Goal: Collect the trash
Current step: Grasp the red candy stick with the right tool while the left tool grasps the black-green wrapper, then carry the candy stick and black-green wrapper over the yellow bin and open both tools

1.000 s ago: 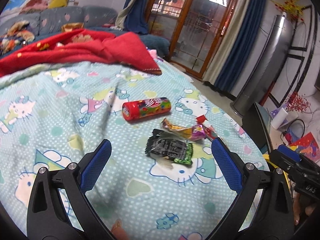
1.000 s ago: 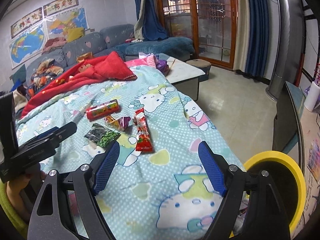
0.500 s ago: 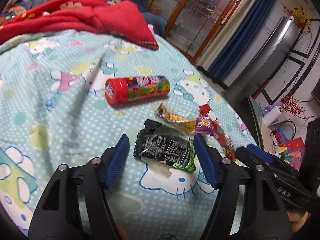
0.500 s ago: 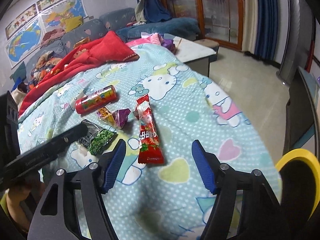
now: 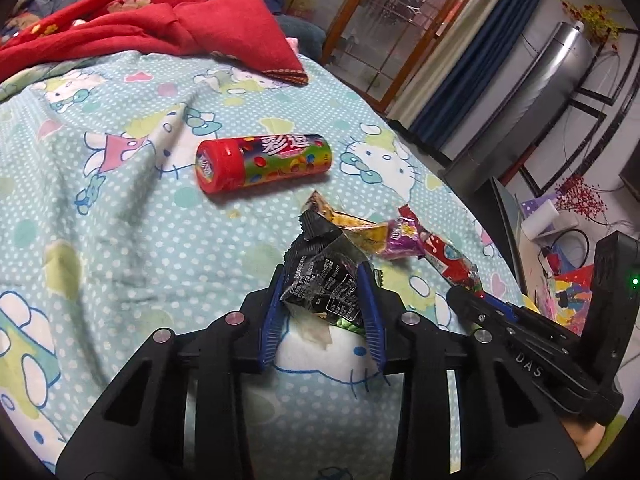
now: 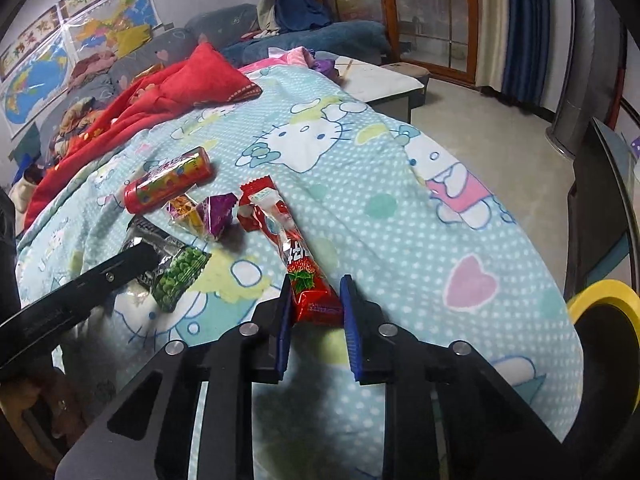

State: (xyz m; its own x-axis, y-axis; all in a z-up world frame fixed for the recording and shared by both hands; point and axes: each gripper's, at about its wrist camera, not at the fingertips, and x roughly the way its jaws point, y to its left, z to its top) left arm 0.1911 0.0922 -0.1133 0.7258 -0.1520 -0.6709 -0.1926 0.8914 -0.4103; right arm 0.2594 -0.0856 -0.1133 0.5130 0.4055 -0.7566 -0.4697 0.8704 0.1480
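Left gripper point(image 5: 323, 280): blue-padded fingers point(image 5: 370, 312) pressed in on both sides of a crumpled black foil snack wrapper with a green pea print point(image 5: 322, 276). Wrapper stands buckled between the pads, its torn black end poking up and away from the camera, the green end down by the pale blue cartoon-cat bedspread point(image 5: 120, 220). In the right wrist view the same wrapper point(image 6: 176, 268) shows its green pea end pointing toward the near edge of the bed, the black left finger lying across it.

Right gripper point(image 6: 315, 292): fingers point(image 6: 352, 320) closed against the near end of a long red plastic snack stick wrapper point(image 6: 298, 260). Long axis runs away from the gripper, slightly leftward, toward the middle of the bed; far end is a flared red-and-white flap. The near end sits between the pads; the rest lies flat on the bedspread.

Between the two wrappers: a small crinkled yellow-and-purple candy wrapper point(image 6: 208, 216), lying on the bedspread just beside the red stick's far end.

Beyond that, a red-capped cylindrical candy tube with a multicoloured label point(image 5: 262, 162) lies on its side, cap toward the left in the left wrist view, long axis roughly across the bed. Cap is on; contents not visible.

A rumpled red blanket point(image 5: 160, 24) covers the far end of the bed. A yellow-rimmed round bin point(image 6: 604, 304) sits at the right edge beside the bed; its inside is dark, contents cannot be told.
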